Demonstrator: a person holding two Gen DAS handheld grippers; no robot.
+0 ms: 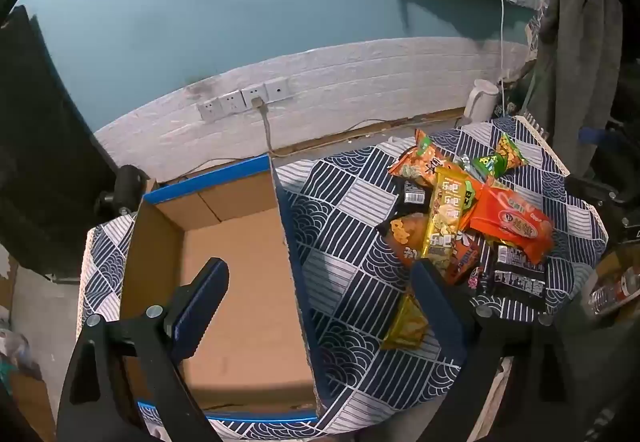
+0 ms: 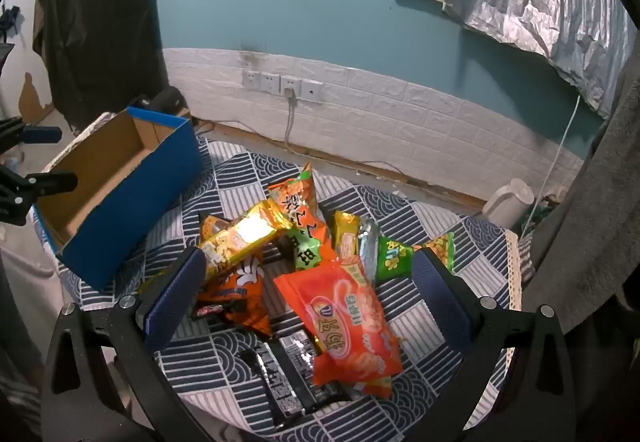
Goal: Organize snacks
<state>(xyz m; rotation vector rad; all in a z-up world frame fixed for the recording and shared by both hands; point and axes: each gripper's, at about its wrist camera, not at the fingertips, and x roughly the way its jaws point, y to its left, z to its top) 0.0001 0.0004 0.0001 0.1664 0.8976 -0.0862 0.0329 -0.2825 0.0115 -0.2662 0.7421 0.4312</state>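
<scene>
Right now, from where I stand:

Left gripper [image 1: 320, 278]: jaws spread wide with nothing between them, tilted down over the right wall of the box; one finger hangs above the bare cardboard floor, the other above the cloth beside the snacks.

Right gripper [image 2: 306, 276]: jaws wide as well, gripping nothing, angled down over the snack pile, its fingers on either side of the heap.

Box [image 1: 244, 282]: open-topped cardboard with blue outer sides, nothing inside, sitting on the left part of the surface.

Snacks [image 2: 304, 262]: a loose heap of packets on the cloth to the right of the box and apart from it.

Orange packet [image 2: 352, 322]: large, lying on top at the near side of the heap, overlapping black wrappers [image 2: 288, 374].

Yellow packet [image 2: 244, 238]: long and shiny, lying across the left of the pile.

Green packet [image 2: 394, 256]: at the far right of the heap.

Surface [image 1: 352, 306]: covered by a navy-and-white patterned cloth.

Kettle [image 2: 508, 201]: white, beyond the surface by the wall.
</scene>
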